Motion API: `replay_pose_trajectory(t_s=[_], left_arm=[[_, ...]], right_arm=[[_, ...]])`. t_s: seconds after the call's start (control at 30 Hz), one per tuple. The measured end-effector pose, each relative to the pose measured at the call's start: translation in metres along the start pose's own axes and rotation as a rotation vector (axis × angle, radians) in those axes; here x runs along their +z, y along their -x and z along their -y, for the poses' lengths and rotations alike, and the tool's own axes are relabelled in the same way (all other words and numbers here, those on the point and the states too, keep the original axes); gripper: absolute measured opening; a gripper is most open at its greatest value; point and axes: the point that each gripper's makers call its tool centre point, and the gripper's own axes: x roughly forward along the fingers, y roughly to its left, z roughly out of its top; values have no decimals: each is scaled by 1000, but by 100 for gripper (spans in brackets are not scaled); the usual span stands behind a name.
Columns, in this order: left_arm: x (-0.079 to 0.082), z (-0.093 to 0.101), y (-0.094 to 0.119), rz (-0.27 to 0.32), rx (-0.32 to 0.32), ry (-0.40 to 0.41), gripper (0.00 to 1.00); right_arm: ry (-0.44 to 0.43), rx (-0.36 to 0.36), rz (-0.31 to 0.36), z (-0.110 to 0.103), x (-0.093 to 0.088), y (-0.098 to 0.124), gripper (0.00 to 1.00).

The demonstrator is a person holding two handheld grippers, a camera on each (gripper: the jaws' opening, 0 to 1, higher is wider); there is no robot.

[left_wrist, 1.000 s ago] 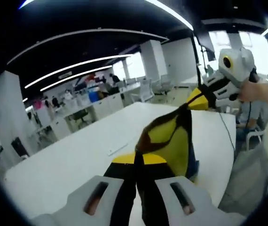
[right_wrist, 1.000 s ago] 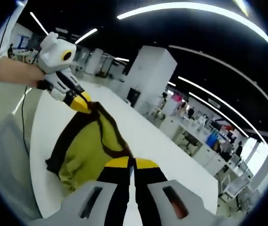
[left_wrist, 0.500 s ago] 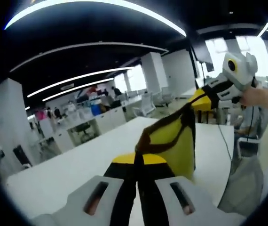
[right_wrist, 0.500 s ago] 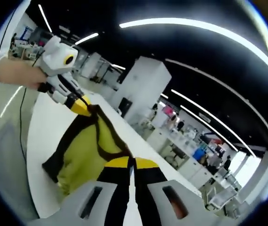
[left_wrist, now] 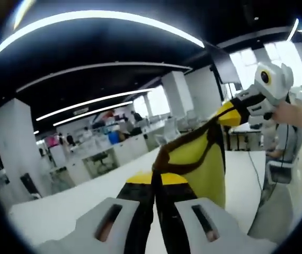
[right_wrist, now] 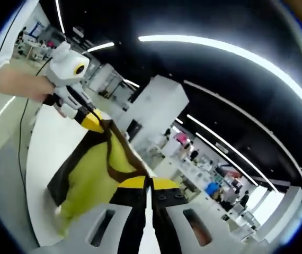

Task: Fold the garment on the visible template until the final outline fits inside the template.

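Both grippers, left point(left_wrist: 155, 182) and right point(right_wrist: 147, 185), clamp the yellow garment point(left_wrist: 198, 164) aloft; lower it evenly, edge taut, onto the bench point(left_wrist: 71, 209).

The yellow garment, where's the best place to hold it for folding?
By the dark-trimmed top edge of the yellow garment, one corner each, from opposite ends. The left gripper and right gripper already pinch it there, so it hangs flat between them.

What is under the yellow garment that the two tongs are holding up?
Under the hanging yellow garment lies the white table, seen in both views. The left tongs and right tongs grip its dark edge. The table directly behind the cloth is covered, so no template can be seen.
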Motion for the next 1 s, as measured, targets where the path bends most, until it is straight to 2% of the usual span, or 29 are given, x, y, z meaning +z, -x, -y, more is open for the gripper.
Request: replay_pose_trajectory(t_s=[0.4,0.73,0.87,1.0], left_arm=[[32,5,19,54,4,-27,0],[67,10,42,124,1,-53,0],[74,13,51,133,-8,-48,0],[71,16,58,122,-18,-26,0]], right_arm=[[66,-54,41,10,37,23,2],[98,-113,98,24,71,43,2],[100,-116,116,24,79,49,2],[92,-111,128,20,82,53,2]])
